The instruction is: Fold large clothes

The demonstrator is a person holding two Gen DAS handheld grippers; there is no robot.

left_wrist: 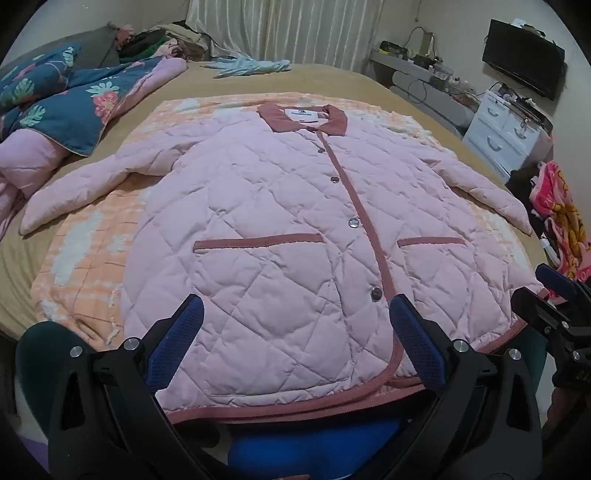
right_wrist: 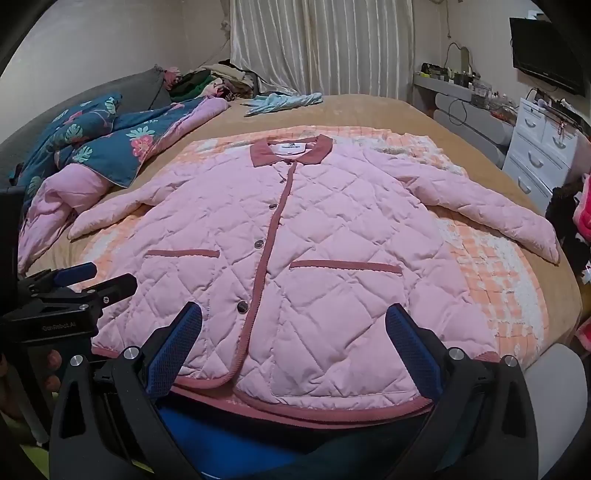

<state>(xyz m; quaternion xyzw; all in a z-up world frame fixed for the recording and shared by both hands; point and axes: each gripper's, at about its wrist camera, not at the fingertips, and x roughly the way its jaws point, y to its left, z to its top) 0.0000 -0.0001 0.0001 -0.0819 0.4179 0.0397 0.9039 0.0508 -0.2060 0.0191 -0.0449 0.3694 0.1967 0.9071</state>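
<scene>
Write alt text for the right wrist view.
A pink quilted jacket lies flat and buttoned, sleeves spread, on an orange checked blanket over a bed. The open right gripper hovers at its hem, with the left gripper at the left edge.

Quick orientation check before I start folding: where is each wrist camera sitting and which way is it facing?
Left wrist: on the left gripper at the foot of the bed, looking along its open fingers over the pink quilted jacket toward the curtain; the right gripper shows at its right edge.
Right wrist: on the right gripper, same heading, slightly further right; the left gripper and a hand below it show at left.
Shared: jacket spread flat, checked blanket, floral quilt, white drawers.
</scene>
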